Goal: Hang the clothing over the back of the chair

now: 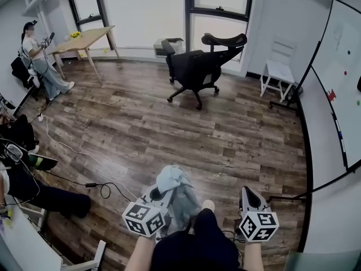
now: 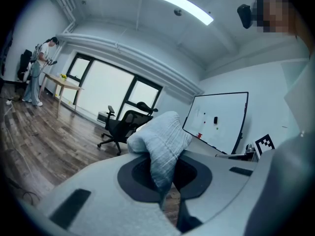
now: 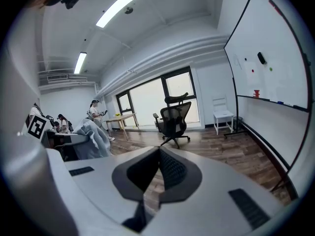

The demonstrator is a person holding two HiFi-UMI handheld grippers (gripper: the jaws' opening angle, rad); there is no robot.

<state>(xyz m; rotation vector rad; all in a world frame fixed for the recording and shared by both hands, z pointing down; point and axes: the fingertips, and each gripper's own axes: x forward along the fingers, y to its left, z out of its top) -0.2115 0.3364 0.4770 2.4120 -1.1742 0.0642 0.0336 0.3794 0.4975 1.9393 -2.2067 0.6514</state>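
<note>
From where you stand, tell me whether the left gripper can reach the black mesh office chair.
Probably not yet: the left gripper, shut on the pale blue garment, is far from the chair across open wooden floor.

Pale blue-grey clothing [image 2: 165, 141]; black office chair [image 1: 197, 69]; white side chair [image 1: 278, 69]; light wooden table [image 1: 90, 37]; brown wood-grain plank floor [image 1: 141, 129]; whiteboard [image 1: 344, 49] dotted red, green, black.
</note>
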